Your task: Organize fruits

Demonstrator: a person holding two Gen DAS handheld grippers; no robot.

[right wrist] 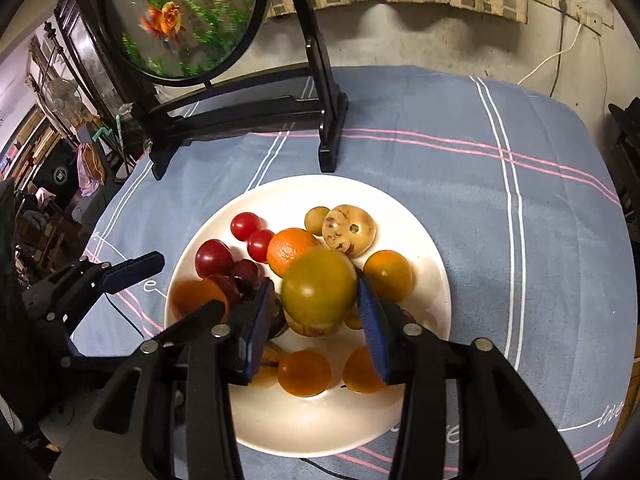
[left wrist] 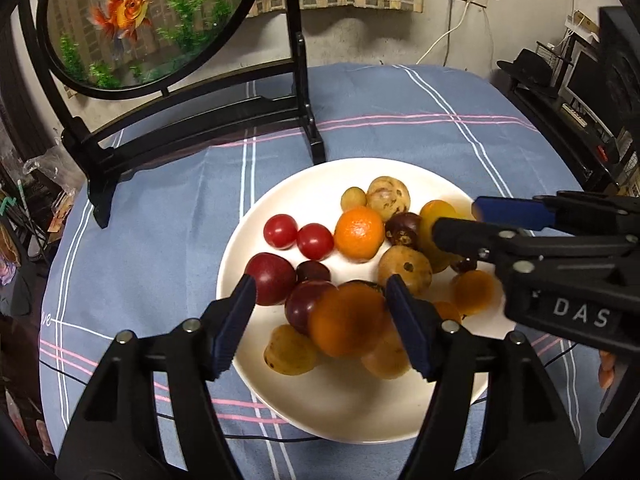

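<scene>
While beside plate [left wrist: 256, 248]: black fish-screen stand [left wrist: 192, 128].

The orange fruit [left wrist: 347, 320] between the left gripper [left wrist: 320, 320] fingers is appearing blurred. The right gripper [right wrist: 316, 320] fingers are covering fruits behind them. The round fish screen [left wrist: 140, 20] is being cut off by the top edge.

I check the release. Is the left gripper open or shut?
Open. The left gripper shows a clear gap beside the orange fruit between its pads.
</scene>
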